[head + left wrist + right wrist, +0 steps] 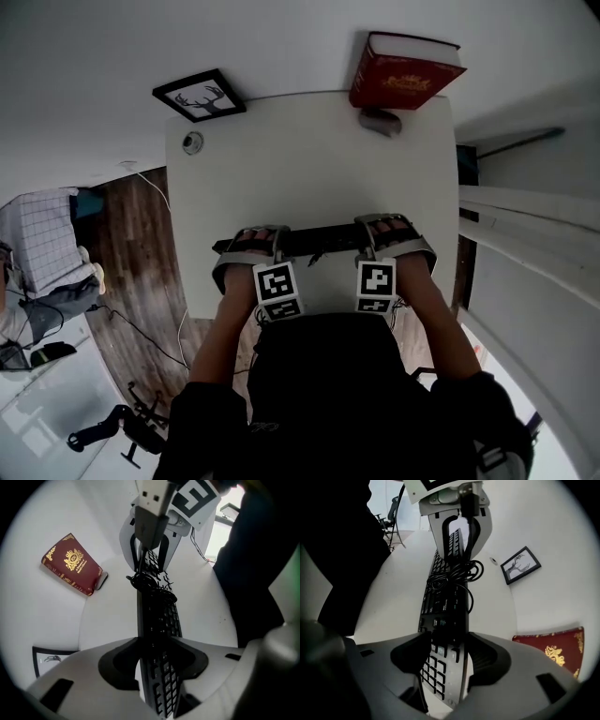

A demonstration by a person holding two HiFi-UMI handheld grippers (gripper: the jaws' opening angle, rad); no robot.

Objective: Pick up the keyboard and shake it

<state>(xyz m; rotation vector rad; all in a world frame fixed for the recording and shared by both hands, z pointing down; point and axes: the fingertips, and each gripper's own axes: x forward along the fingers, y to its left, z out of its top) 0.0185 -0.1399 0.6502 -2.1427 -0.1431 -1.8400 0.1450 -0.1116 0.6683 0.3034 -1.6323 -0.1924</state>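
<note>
The left gripper (153,656) is seemingly clamping one end of the keyboard (314,241), while the right gripper (447,656) is opening its jaws round the other end. I'm judging it light and stiff, best gripped edgewise at both ends.

A white table (309,159) stands on a brown wooden floor (131,244). A dark red book (403,73) with gold ornament on its cover sits at the table's far right corner and reaches past the far edge. A small grey object (380,122) touches its near side. At the far left corner a black-framed picture (199,96) of antlers overhangs the edge, with a small round object (192,142) just beside it, near the left edge. A thin cable (141,328) trails over the floor beyond the left edge, where a checked cloth (37,239) lies.
</note>
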